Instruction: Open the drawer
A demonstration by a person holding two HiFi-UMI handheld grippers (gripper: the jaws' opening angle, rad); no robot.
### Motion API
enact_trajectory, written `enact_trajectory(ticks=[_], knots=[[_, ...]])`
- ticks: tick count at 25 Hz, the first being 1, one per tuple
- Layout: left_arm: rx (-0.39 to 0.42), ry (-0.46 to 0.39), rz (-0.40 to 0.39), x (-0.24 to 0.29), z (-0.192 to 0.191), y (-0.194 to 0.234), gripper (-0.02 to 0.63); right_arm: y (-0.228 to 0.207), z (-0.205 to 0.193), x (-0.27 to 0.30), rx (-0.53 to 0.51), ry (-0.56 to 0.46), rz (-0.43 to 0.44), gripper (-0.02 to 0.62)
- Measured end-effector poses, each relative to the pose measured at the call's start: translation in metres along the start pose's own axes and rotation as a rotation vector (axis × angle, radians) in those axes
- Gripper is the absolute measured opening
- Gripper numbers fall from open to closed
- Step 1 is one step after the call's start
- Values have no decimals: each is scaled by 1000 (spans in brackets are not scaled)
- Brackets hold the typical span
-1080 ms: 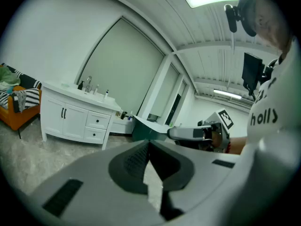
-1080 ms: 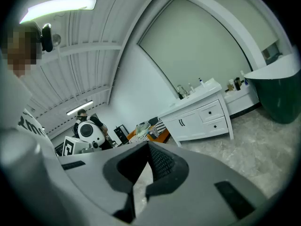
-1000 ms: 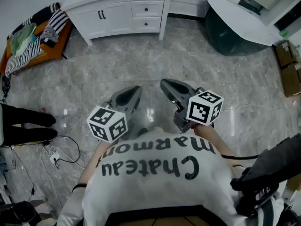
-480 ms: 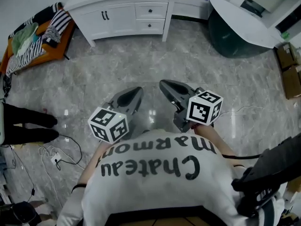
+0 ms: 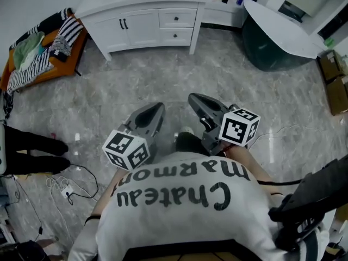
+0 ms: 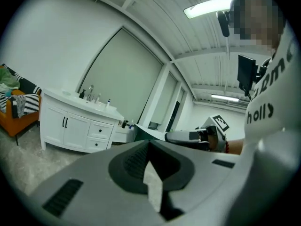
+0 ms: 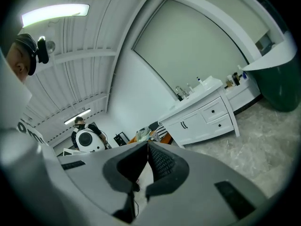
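A white cabinet [image 5: 142, 16] stands against the far wall, with two small drawers [image 5: 178, 19] stacked at its right end, both closed. It also shows in the left gripper view [image 6: 75, 126] and the right gripper view [image 7: 207, 117]. My left gripper [image 5: 157, 106] and right gripper [image 5: 191, 97] are held side by side in front of my body, over the marble floor and well short of the cabinet. Both point roughly level toward it. Each has its jaws shut with nothing between them, as seen on the left gripper [image 6: 149, 144] and the right gripper [image 7: 147, 145].
An orange seat piled with striped clothes [image 5: 38, 53] stands left of the cabinet. A dark tub with a white top [image 5: 277, 29] is at the back right, cardboard boxes [image 5: 337, 75] beyond it. Cables [image 5: 65, 181] and a person's dark legs [image 5: 30, 145] lie at the left.
Both grippers and my view have moved forward toward the cabinet, which now sits lower and larger in the head view. The jaws stayed shut.
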State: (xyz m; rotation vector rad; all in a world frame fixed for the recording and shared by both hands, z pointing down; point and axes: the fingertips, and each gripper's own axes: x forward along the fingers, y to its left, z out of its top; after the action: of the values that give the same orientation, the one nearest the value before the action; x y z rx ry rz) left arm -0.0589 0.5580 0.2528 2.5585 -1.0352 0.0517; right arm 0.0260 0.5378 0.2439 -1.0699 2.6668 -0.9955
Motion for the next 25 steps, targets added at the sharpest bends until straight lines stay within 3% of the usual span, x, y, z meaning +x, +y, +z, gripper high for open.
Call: enact_trajectory(ticks=[7, 25], knots=[[1, 35, 1, 40, 4, 38, 9, -27, 13, 45, -61, 54, 20, 11], [-53, 24, 85, 206, 85, 171, 8, -177, 163, 174, 12, 107, 37, 11]])
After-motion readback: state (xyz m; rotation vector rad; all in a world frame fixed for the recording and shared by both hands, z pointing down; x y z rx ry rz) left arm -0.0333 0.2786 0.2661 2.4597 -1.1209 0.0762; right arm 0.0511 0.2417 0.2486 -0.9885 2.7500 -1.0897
